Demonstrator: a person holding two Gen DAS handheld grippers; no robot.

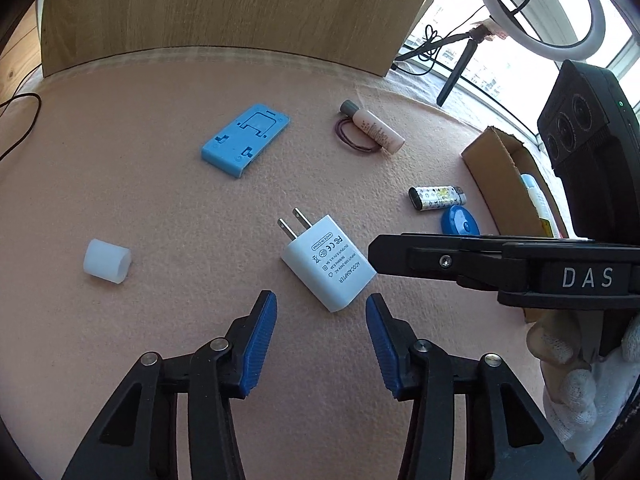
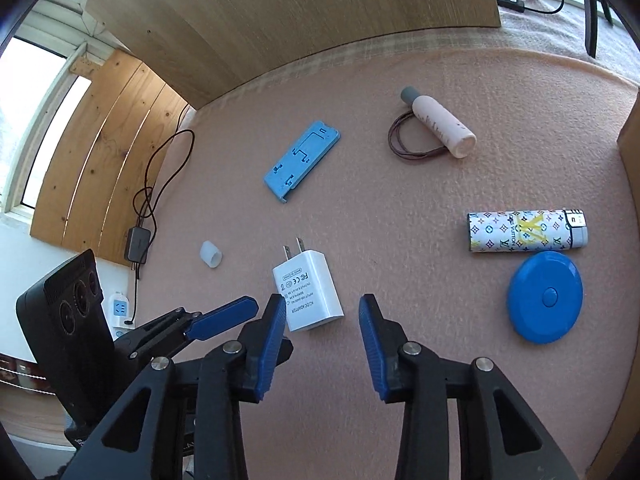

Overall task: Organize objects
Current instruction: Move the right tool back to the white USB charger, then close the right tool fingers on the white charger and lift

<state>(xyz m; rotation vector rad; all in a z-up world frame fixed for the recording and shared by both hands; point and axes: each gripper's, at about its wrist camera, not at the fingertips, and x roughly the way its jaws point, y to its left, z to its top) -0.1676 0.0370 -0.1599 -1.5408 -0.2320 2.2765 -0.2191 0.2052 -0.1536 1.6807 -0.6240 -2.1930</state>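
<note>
The work surface is a pink felt-like mat (image 1: pixel 168 208) backed by an upright wooden panel (image 1: pixel 224 8), with windows behind it. A ring light (image 1: pixel 540 8) on a stand is visible at the upper right of the left wrist view.

A cardboard box (image 1: pixel 500 176) stands at the right edge of the mat, open side up; a light-coloured item lies inside it, not identifiable.

The left gripper (image 1: pixel 321 308) hovers just above the mat with its blue-padded jaws spread wide and nothing between them. The right gripper (image 2: pixel 322 310) is likewise spread wide and empty. The two tools sit close together, both pointed at the white AC adapter (image 2: pixel 308 294).

The adapter lies flat, label up, prongs pointing away from the grippers, just ahead of both sets of fingertips; contact cannot be confirmed.

Objects on the mat, by size:
- Blue plastic bracket (image 2: pixel 302 160), lying flat, beyond the adapter.
- Blue round disc (image 2: pixel 545 297), near the box.
- Patterned lighter (image 2: pixel 527 231), lying on its side just beyond the disc.
- Pink tube with grey cap (image 2: pixel 440 124), lying across a dark elastic band (image 2: pixel 404 140).
- White translucent cap (image 2: pixel 211 255), on its side, left of the adapter and well apart from the rest.
</note>
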